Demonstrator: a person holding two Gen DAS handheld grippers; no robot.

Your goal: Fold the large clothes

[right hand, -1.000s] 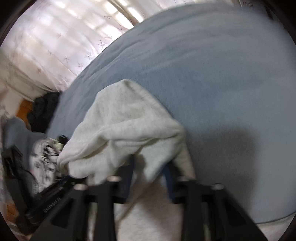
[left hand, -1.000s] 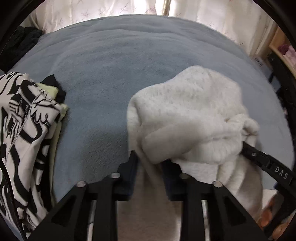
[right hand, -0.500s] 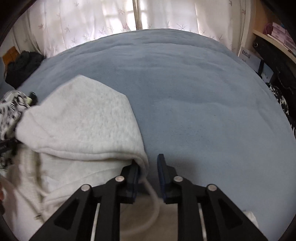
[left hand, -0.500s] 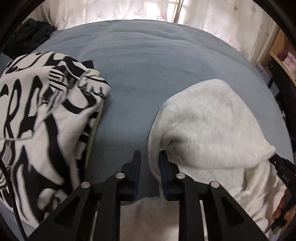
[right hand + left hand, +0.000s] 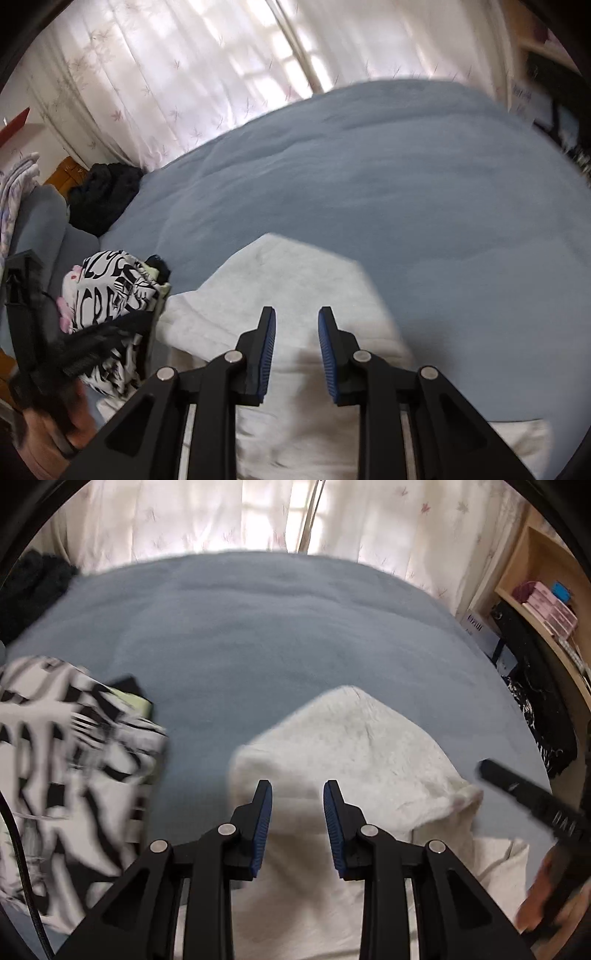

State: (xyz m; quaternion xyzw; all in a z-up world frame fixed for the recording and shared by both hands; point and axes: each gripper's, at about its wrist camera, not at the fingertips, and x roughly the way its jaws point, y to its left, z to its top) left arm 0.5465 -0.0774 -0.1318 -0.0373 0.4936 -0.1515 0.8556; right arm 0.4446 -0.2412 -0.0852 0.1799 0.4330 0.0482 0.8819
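Hovering above a folded white fleece garment (image 5: 354, 746), the left gripper (image 5: 297, 794) points steeply down with its blue-padded fingers (image 5: 263, 827) parted and nothing caught between them; the gap is holding about steady. The right gripper (image 5: 296, 317) hangs over the same garment (image 5: 295, 280) at a similar downward tilt, its jaws opening, and no cloth sits between its pads (image 5: 267, 350) either. Both tools are released.

Readable writing is scarce. White letters show on the body of the right gripper (image 5: 535, 801) where it enters the left wrist view from the right, but blur keeps them from being read. A white box (image 5: 476, 627) far ahead and to the right, beside the wooden shelf (image 5: 543, 602), carries dark print, also too soft to make out. The black-and-white patterned garment (image 5: 66, 768) to the left of the left gripper bears bold graphic lettering that cannot be deciphered.

Counted: two grippers, one white garment directly beneath them, one patterned garment in a pile to the left, one dark heap of clothing (image 5: 103, 195) at the far left edge of the grey-blue blanket (image 5: 277, 635).

A person's hand (image 5: 55, 424) grips the left tool's handle at the lower left of the right wrist view; part of the other hand (image 5: 546, 890) shows at the lower right of the left wrist view.
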